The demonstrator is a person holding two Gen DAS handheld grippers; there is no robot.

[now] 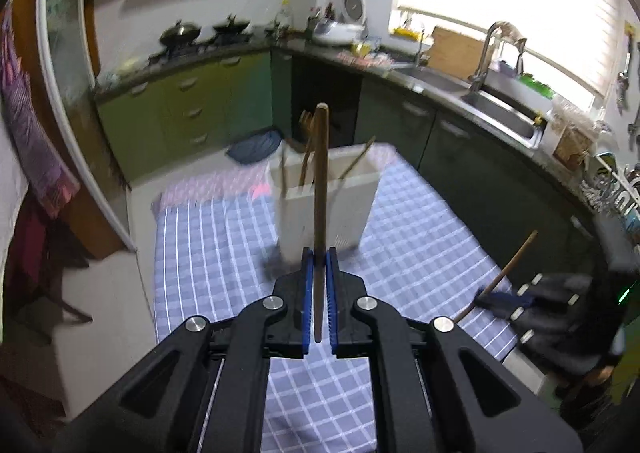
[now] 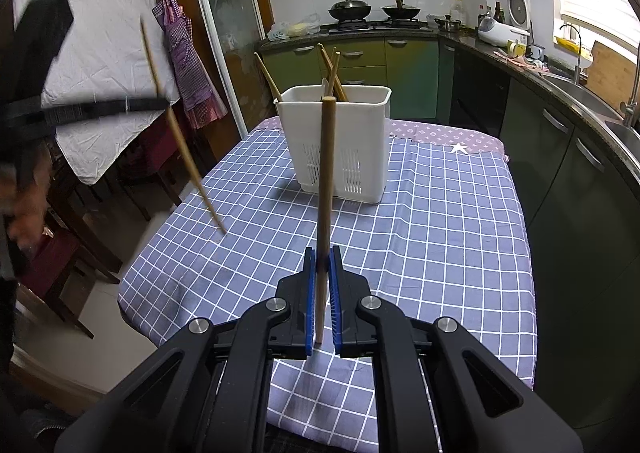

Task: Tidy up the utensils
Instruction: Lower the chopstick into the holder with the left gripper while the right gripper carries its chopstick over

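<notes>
Chopsticks of brown wood (image 2: 334, 71) already stand in the white slotted plastic holder (image 2: 336, 141) ahead of my grippers, while my left gripper (image 1: 319, 253) and right gripper (image 2: 323, 251) each clench one more wooden chopstick, left (image 1: 320, 189) and right (image 2: 326, 173), not yet dropped in.

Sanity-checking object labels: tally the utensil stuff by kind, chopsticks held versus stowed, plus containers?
Held chopsticks: 2, one shut in the left hand-held gripper, one in the right hand-held gripper
Chopsticks in the holder: about 4; they overlap, so some may be hidden
White utensil holder: 1
Total: about 7
</notes>
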